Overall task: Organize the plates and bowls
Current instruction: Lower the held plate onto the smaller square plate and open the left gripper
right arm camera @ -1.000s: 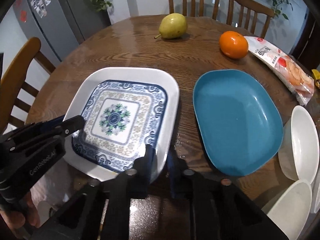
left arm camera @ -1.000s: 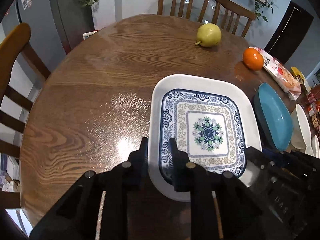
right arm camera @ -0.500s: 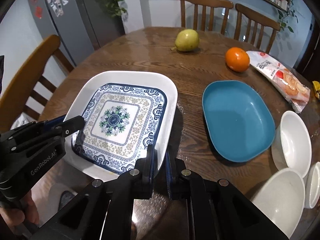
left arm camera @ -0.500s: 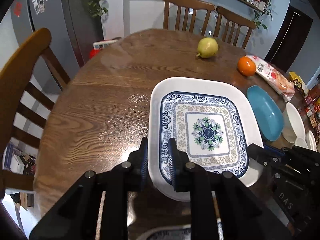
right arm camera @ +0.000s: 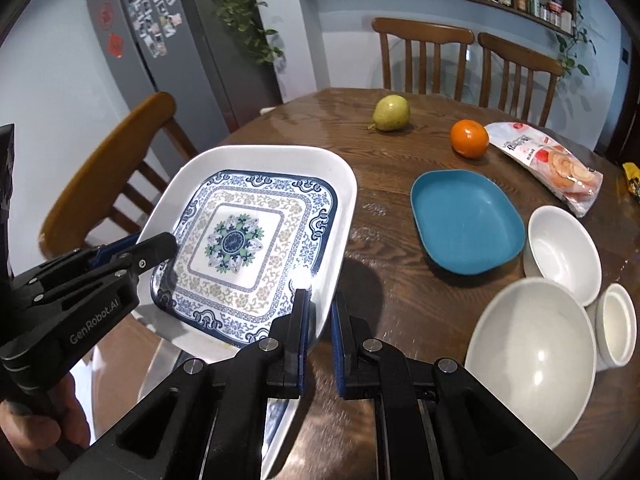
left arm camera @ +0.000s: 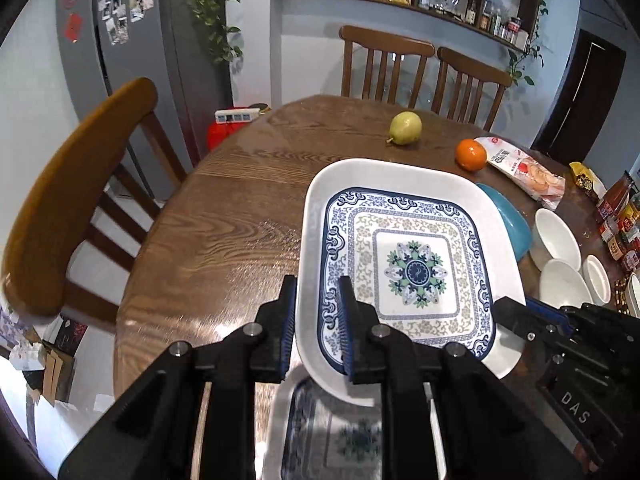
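Observation:
A square white plate with a blue floral pattern (left arm camera: 416,240) (right arm camera: 256,200) hangs tilted above the round wooden table (left arm camera: 240,232). My left gripper (left arm camera: 316,292) is shut on its near left rim. My right gripper (right arm camera: 320,304) is shut on its near right rim. Each gripper shows in the other's view: the right gripper (left arm camera: 516,316) at the plate's right edge, the left gripper (right arm camera: 160,244) at its left edge. A second plate of the same pattern (left arm camera: 340,432) (right arm camera: 280,416) lies on the table under the held one, mostly hidden by my fingers.
A blue dish (right arm camera: 468,220) lies right of the plates. Two white bowls (right arm camera: 564,252) (right arm camera: 528,356) and a small white cup (right arm camera: 616,328) sit at the near right. A pear (right arm camera: 391,113), an orange (right arm camera: 469,138) and a snack packet (right arm camera: 548,160) lie farther back. Wooden chairs (left arm camera: 72,208) ring the table.
Both grippers have lifted the patterned plate off the table and drawn it back toward the near edge. The matching plate has come into view beneath it.

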Tool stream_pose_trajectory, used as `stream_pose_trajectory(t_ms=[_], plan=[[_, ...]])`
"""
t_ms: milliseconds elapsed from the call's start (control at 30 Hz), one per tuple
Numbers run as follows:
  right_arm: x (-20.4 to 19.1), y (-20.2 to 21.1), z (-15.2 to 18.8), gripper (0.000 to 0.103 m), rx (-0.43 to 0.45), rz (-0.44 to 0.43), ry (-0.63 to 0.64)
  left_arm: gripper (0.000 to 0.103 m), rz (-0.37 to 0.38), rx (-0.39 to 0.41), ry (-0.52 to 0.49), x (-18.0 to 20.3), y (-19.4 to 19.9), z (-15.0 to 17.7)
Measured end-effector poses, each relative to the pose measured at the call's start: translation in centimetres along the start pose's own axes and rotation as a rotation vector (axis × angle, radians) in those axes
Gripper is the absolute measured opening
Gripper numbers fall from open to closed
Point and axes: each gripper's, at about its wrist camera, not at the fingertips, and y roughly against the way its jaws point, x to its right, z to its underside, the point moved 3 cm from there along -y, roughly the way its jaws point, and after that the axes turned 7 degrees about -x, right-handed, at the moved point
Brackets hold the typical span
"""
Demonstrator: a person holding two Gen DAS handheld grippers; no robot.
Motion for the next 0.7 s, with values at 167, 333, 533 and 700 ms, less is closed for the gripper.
stream_pose_trajectory(t_ms=[167,333,533,700], plan=[[-0.5,1.1,2.0,0.012,-0.007,-0.034,0.021,0.017,-0.027,0.008,0.020,0.1,1.5,1.6],[-1.2,2.2,3.5,0.012,-0.007,-0.069,0.046,0.017,-0.071,0.019,0.041,0.0,3.1,3.6],[-2.4,2.7,5.6,0.012,-0.028,-0.108,0.078,0.017,-0.089,-0.003,0.084,-0.8,4.0,6.3],[-3.2,2.1,7.3,0.013,-0.071,-0.122,0.101,0.018,-0.111,-0.047,0.099,-1.1,3.4,8.2]])
